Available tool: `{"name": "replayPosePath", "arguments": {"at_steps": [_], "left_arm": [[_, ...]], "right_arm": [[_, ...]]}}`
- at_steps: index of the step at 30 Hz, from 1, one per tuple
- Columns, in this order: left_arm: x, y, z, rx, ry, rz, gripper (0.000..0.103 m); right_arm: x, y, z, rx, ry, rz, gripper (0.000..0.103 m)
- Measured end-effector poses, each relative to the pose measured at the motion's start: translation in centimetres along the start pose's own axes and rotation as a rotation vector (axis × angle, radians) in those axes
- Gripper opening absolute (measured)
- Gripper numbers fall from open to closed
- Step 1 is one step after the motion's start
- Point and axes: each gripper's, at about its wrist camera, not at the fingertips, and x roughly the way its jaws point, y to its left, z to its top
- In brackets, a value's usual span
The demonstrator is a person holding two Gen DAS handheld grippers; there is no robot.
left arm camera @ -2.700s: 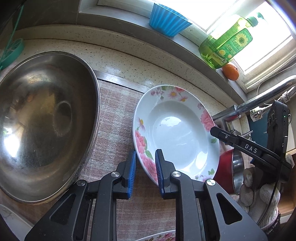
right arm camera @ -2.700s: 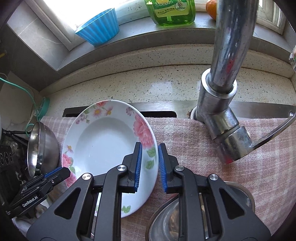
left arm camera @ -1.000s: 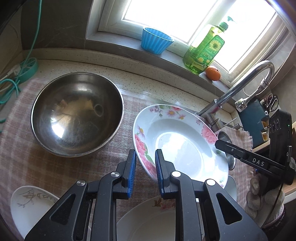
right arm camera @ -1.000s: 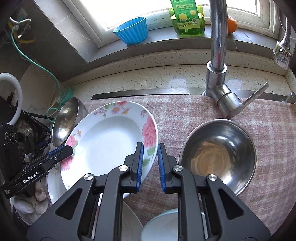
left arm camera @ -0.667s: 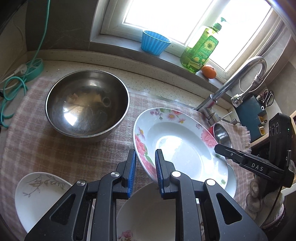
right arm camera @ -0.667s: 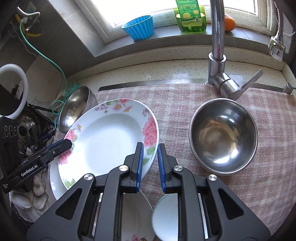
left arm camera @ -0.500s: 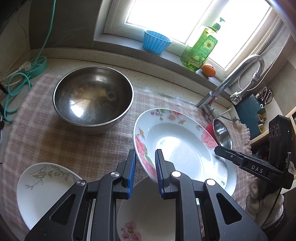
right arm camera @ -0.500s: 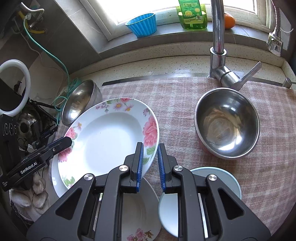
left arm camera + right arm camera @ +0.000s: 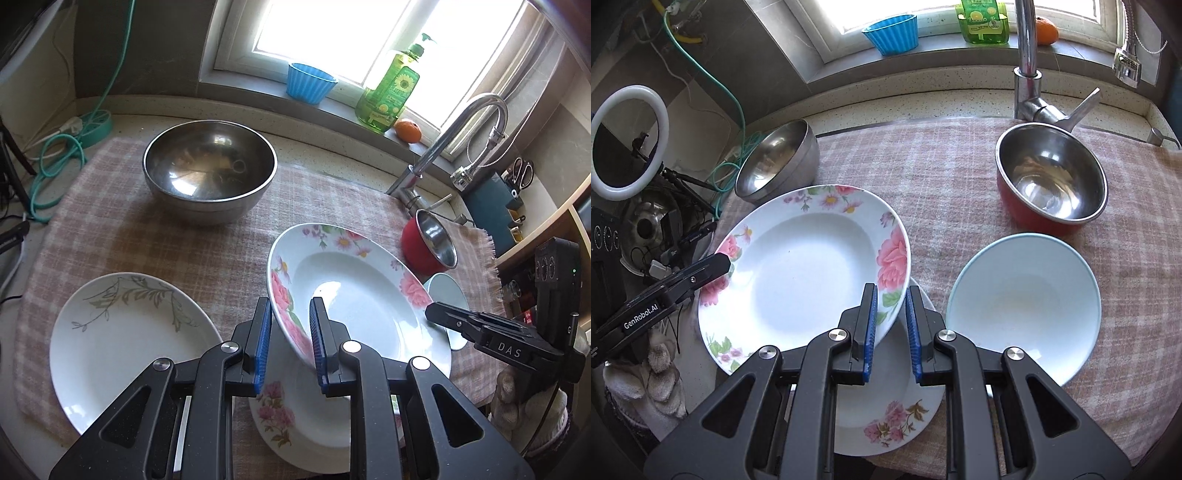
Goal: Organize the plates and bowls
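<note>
Both grippers clamped on the rose-rimmed plate (image 9: 354, 295), one per edge: left gripper (image 9: 290, 343) on its left rim, right gripper (image 9: 891, 328) on its right rim. Plate is held tilted in the air above a second floral plate (image 9: 886, 417) lying on the checked cloth (image 9: 953, 177). Relative to the held plate: leaf-pattern plate (image 9: 125, 347) left, pale blue bowl (image 9: 1023, 306) right, large steel bowl (image 9: 210, 177) behind-left, red-sided steel bowl (image 9: 1051, 181) behind-right.
</note>
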Motion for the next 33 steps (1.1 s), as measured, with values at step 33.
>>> {"name": "replayPosePath", "arguments": {"at_steps": [33], "left_arm": [[2.2,0.5,-6.8,0.026,0.188,0.009,0.019]], "right_arm": [[-0.4,-0.1,-5.5,-0.003,0.059,-0.018,0.016]]}}
